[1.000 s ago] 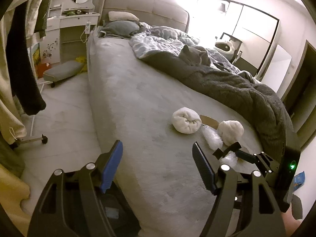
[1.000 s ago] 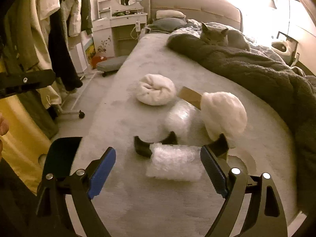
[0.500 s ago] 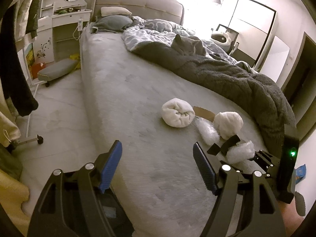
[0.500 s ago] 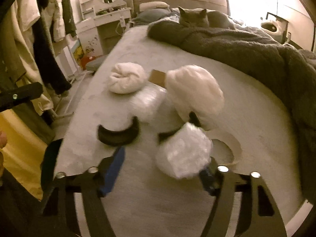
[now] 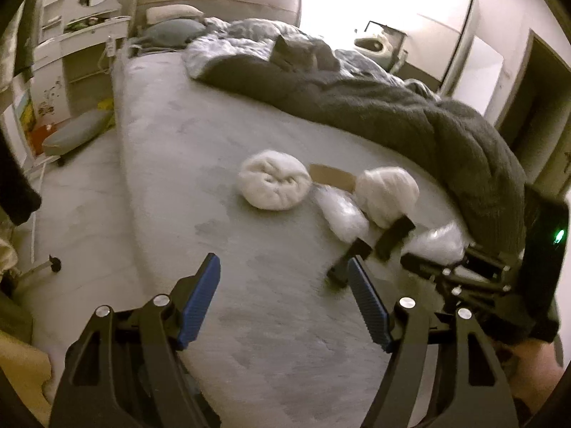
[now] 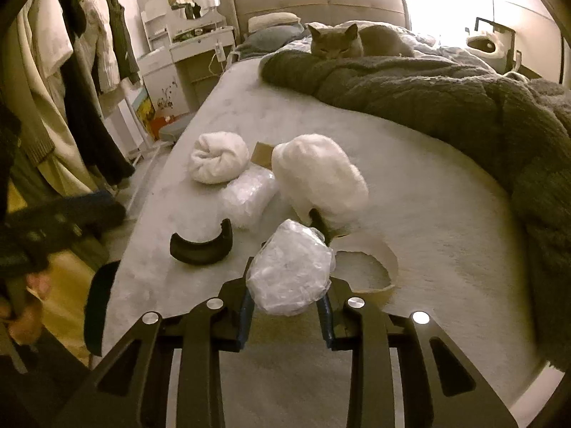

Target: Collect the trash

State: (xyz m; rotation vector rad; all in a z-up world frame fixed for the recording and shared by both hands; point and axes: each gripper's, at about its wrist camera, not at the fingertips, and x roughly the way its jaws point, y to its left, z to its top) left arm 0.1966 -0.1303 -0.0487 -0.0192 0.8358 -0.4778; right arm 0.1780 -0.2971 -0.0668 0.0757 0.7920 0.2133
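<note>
The right gripper (image 6: 285, 315) has just been closing and its jaws now clamp a plastic wad (image 6: 291, 273) just above the bed (image 6: 428, 214). The left gripper (image 5: 285, 306) hangs with jaws apart, holding nothing. The slick, springy wad could squirt out when lifted, and a low swing might knock the black strip (image 6: 201, 248) or the paper ring (image 6: 385, 267).

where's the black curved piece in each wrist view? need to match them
Left wrist: black curved piece at centre right, partly hidden behind the left gripper's right finger, blurred.
Right wrist: black curved piece left of centre, lying on the bed, left of the bubble wrap in the right gripper.
Shared landmark: the round white bundle.
</note>
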